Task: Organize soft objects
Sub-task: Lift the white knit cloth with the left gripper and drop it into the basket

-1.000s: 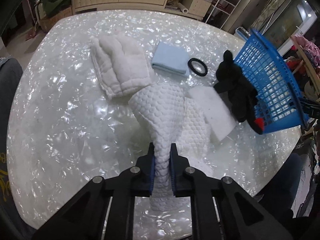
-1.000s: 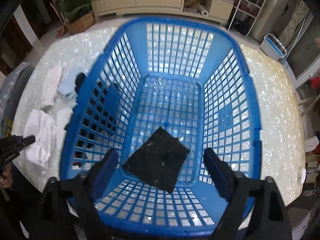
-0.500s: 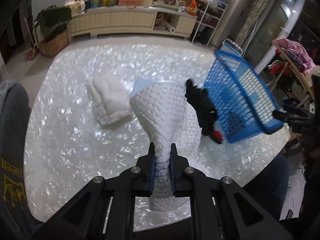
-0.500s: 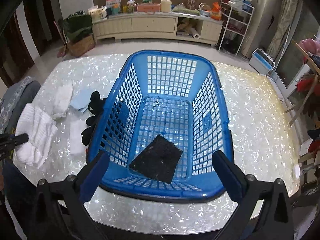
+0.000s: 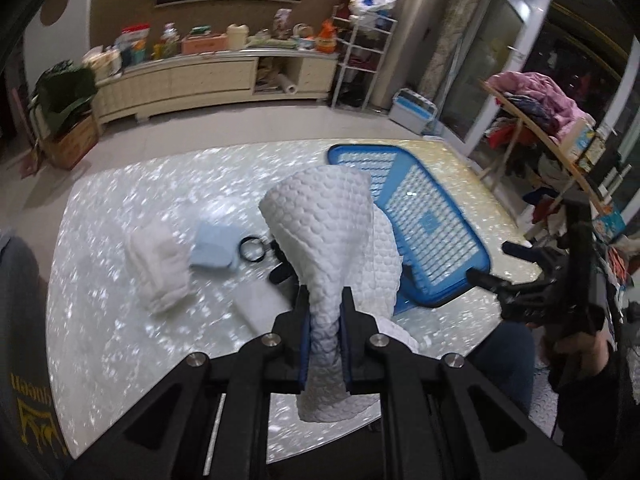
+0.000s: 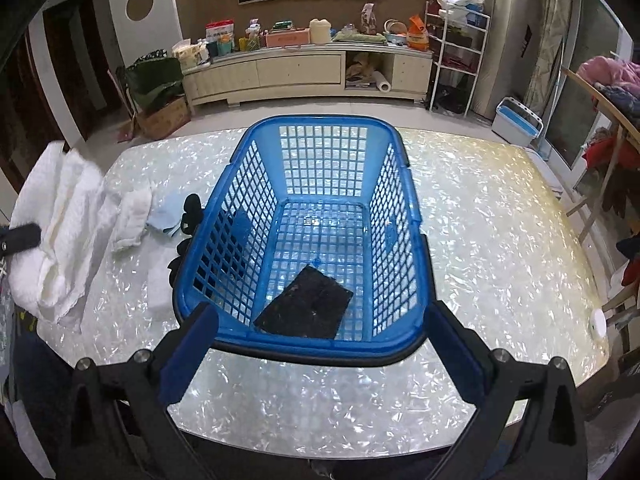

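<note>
Higher now: white towel (image 5: 326, 240) between left tongs (image 5: 325, 334).

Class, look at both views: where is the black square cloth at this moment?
In the right wrist view, the black square cloth lies flat on the floor of the blue basket, at its near end, just ahead of the open right gripper.

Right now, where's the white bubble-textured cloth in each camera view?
Left wrist: the white bubble-textured cloth fills the centre, pinched in the left gripper, lifted over the table.
Right wrist: the same cloth hangs at the far left edge, left of the basket.
Shared landmark: the blue basket, to the cloth's right in both views.
</note>
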The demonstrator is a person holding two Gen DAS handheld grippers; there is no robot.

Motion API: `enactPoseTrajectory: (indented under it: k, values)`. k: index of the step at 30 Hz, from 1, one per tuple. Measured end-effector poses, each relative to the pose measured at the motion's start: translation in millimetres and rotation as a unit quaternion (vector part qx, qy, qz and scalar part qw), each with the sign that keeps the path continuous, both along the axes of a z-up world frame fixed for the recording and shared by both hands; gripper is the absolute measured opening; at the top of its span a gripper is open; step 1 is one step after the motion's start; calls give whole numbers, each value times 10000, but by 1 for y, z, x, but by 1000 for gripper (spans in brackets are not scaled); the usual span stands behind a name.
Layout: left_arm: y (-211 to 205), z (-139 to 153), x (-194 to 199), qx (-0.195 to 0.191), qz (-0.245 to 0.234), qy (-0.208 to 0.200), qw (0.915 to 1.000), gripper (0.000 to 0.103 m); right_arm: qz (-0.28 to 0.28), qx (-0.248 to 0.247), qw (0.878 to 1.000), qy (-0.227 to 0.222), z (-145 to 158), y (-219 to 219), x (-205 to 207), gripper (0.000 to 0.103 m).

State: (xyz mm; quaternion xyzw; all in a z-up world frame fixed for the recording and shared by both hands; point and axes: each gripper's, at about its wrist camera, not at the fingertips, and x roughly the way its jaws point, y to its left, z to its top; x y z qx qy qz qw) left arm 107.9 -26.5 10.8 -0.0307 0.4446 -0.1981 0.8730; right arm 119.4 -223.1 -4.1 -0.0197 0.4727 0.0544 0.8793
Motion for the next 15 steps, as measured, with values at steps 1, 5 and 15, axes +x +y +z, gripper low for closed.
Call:
enactPoseTrajectory:
  k: [1, 5, 15]
  values:
    - [-8, 4, 3, 1, -75, -32, 10000, 11, -8, 10, 10000, -21, 1, -2, -1, 103]
    - [-33, 12, 14, -58, -314, -40, 9995, 11, -41, 114, 9999, -24, -1, -13, 1, 103]
    - [-114, 18, 55, -11, -986, 44, 9951, 11, -250, 322, 9991, 109, -14, -44, 17, 103]
